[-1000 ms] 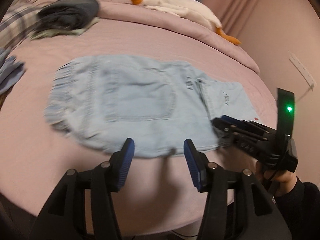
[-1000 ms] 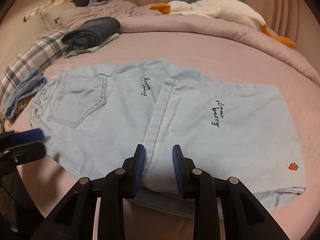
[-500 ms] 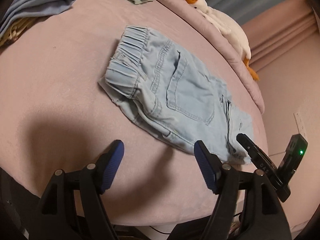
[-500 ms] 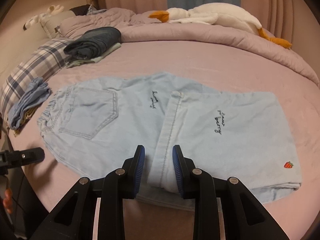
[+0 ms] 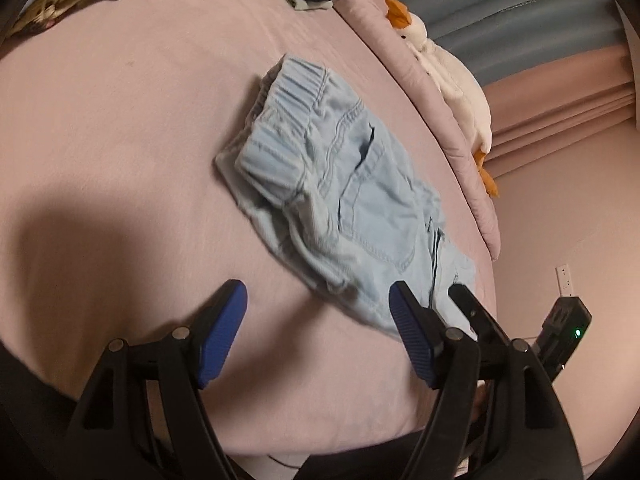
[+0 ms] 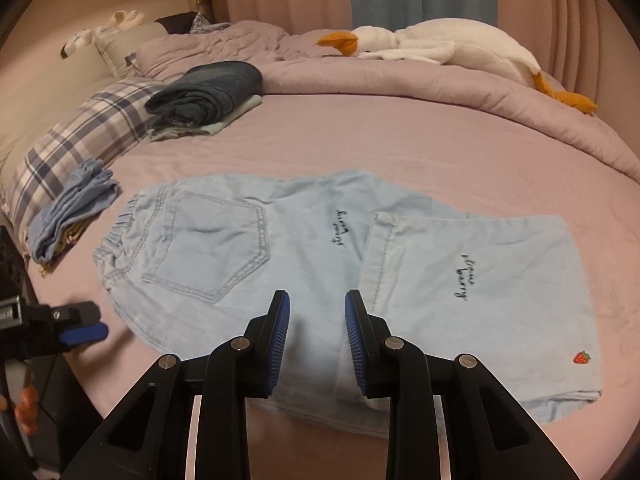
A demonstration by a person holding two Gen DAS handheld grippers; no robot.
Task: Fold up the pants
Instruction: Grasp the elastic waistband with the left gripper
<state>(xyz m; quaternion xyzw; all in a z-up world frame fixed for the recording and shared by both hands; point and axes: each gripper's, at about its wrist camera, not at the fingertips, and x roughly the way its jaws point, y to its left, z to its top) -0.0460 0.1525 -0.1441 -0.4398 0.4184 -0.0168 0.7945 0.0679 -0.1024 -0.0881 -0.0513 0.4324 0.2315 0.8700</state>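
Pants [image 6: 320,264]: I see them flat on the bed [image 6: 400,140], the leg end already folded over.
Left tongs [image 5: 316,332]: wide open, empty, beside the waistband edge.
Right tongs [image 6: 318,332]: narrow gap, nothing pinched.
Risk: I may catch only the top layer, then the fold slips.

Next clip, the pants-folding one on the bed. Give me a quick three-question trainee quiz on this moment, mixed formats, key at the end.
1. True or false: the light blue pants lie spread flat at full length.
2. Which gripper's jaws stand wider apart: left gripper or right gripper?
3. Multiple choice: the red strawberry patch sits on A) the back pocket, B) the folded-over leg, C) the waistband.

Key:
1. False, the leg is folded back over.
2. Left; it has just been opening, nothing between the jaws.
3. B
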